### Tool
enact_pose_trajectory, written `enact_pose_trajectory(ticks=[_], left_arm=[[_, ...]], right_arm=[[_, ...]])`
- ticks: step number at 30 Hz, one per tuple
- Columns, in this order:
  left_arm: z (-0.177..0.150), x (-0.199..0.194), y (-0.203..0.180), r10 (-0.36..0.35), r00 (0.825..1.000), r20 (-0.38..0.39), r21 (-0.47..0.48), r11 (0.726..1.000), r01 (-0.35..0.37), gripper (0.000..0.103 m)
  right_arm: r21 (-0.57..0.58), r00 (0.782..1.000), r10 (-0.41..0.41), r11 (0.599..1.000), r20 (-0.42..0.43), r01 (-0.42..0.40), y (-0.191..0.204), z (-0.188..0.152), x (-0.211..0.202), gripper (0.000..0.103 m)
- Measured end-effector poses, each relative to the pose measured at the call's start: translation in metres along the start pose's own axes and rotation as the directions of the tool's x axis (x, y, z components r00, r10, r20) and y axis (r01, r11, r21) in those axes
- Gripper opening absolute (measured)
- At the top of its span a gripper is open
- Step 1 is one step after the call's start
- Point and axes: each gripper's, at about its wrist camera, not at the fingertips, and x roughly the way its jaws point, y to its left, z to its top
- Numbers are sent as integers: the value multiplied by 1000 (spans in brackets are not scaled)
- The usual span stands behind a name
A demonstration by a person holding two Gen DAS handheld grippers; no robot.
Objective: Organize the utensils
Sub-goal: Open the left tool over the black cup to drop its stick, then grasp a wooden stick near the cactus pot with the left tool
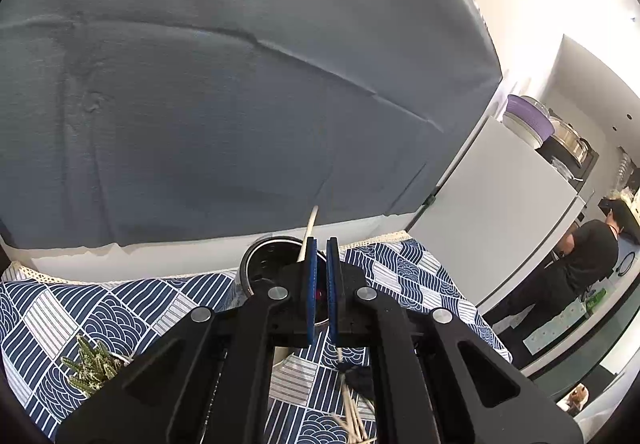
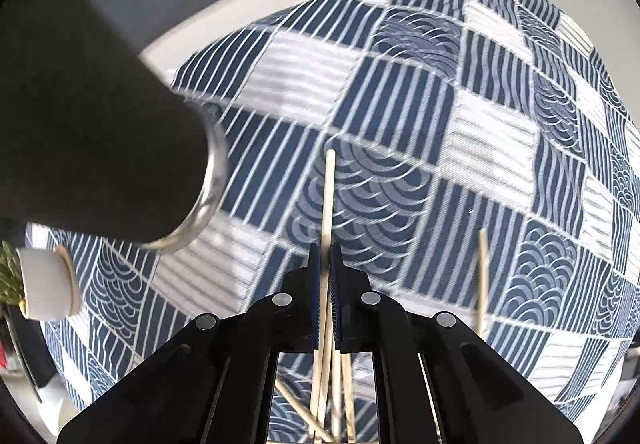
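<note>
In the left wrist view my left gripper (image 1: pixel 319 244) is nearly shut, with a narrow gap and nothing seen between the pads. It hovers over a black metal-rimmed holder (image 1: pixel 262 264). One wooden chopstick (image 1: pixel 309 232) stands in the holder, just left of the left pad. Loose chopsticks (image 1: pixel 352 412) lie on the cloth below. In the right wrist view my right gripper (image 2: pixel 325 248) is shut on a chopstick (image 2: pixel 329 195) that points forward above the cloth. The holder (image 2: pixel 120 147) looms at the left. Several chopsticks (image 2: pixel 332 396) lie under the gripper, and another (image 2: pixel 483 276) to its right.
A blue and white patterned tablecloth (image 2: pixel 460 91) covers the table. A small white pot with a green plant (image 2: pixel 44 284) stands at the left, also in the left wrist view (image 1: pixel 94 364). A grey backdrop (image 1: pixel 240 83) hangs behind. A person (image 1: pixel 580 260) stands far right.
</note>
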Motion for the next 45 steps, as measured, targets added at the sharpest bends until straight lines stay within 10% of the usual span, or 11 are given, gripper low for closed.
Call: enact_pose_trajectory(ticks=[8, 18, 28, 33, 45], left_arm=[[-7, 1, -6, 42, 999, -21, -1, 999, -42, 5], [-42, -17, -5, 164, 985, -50, -18, 986, -165, 60], [-119, -41, 23, 317, 938, -136, 81, 948, -309, 61], [-147, -52, 74, 416, 882, -223, 148, 908, -391, 60], [-173, -12, 136, 357, 816, -454, 298, 924, -239, 45]], right_arm=[[-17, 993, 85, 996, 77, -84, -19, 3, -34, 4], [-84, 971, 183, 982, 156, -172, -61, 33, -90, 4], [-206, 945, 247, 957, 214, -203, -74, 27, -129, 4], [-250, 942, 261, 946, 213, -205, -78, 23, -138, 4], [-282, 947, 221, 947, 234, -152, -71, 21, -147, 4]])
